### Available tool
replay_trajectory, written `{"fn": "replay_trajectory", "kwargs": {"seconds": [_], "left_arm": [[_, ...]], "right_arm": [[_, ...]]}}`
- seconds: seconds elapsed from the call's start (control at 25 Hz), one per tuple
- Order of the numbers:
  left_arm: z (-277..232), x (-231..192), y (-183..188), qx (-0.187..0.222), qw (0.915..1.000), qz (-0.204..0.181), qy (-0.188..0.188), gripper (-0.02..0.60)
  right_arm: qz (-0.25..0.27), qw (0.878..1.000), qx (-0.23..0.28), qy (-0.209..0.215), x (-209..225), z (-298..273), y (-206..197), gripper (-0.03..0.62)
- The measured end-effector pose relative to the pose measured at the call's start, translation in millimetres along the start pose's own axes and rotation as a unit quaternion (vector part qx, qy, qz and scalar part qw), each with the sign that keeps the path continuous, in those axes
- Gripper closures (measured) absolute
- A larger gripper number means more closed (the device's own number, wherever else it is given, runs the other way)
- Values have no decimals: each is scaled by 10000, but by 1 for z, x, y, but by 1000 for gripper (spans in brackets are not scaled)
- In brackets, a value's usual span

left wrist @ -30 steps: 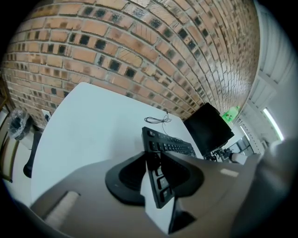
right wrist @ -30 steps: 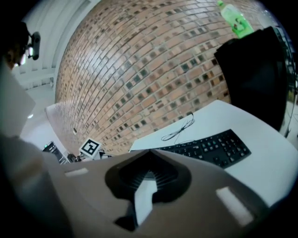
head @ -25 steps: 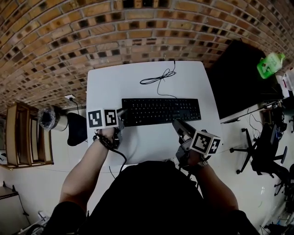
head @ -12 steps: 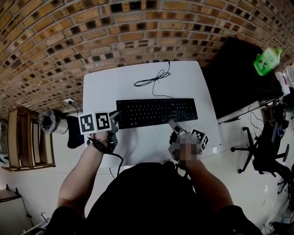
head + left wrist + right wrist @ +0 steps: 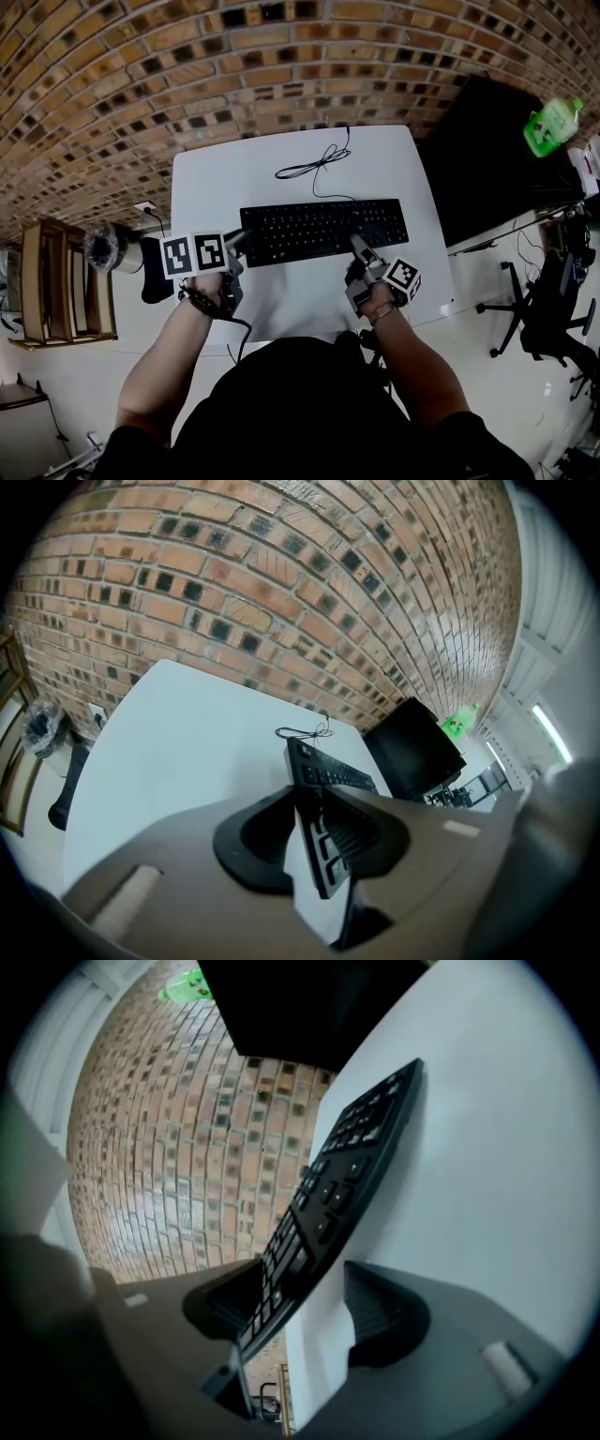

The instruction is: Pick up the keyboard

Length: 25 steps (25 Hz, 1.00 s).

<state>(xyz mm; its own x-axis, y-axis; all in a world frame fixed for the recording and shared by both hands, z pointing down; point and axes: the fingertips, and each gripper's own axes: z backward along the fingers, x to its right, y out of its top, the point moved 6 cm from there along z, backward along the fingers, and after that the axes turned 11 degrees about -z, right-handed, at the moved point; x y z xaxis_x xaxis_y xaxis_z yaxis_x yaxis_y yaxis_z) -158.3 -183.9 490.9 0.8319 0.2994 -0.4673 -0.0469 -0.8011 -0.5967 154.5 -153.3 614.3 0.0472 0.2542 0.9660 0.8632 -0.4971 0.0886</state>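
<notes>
A black keyboard [image 5: 323, 231] lies flat across the white table [image 5: 211, 178], its cable [image 5: 314, 161] curled behind it. My left gripper [image 5: 239, 242] is at the keyboard's left end. In the left gripper view the gripper [image 5: 314, 803] is shut on the end of the keyboard [image 5: 333, 775], seen edge on between the pads. My right gripper [image 5: 359, 246] is at the front edge, right of the middle. In the right gripper view the gripper [image 5: 305, 1293] stands open around the keyboard [image 5: 347, 1176]; one pad is close to the keys, and the other is apart from it, with bare table showing between.
A black desk [image 5: 487, 150] with a green bottle [image 5: 551, 127] stands right of the table. A brick wall runs behind. On the floor at the left are a wooden shelf [image 5: 56, 281] and a bin [image 5: 98, 246]. An office chair [image 5: 548, 300] is at the right.
My right gripper has come forward and down to the keyboard's front edge, has rolled, and its jaws have opened around that edge. The left gripper has stayed at the left end.
</notes>
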Motion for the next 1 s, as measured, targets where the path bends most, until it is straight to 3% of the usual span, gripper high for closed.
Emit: {"fn": "replay_trajectory", "kwargs": {"seconds": [0.16,0.36,0.56,1.0], "left_arm": [[1,3,0,-7,10000,4,17,480],[1,4,-2,-17,10000,29,57,482],[2,3,-3,9,9999,85,73,482],[12,-3,-4,253,9995,198,49,482]], "right_arm": [[-95,9996,-6,273,2,-12,6,328],[-151,9983,-84,560,1,-19,9,417],[-142,9976,-163,657,-4,-18,8,450],[575,9946,-316,803,-42,-6,2,476]]}}
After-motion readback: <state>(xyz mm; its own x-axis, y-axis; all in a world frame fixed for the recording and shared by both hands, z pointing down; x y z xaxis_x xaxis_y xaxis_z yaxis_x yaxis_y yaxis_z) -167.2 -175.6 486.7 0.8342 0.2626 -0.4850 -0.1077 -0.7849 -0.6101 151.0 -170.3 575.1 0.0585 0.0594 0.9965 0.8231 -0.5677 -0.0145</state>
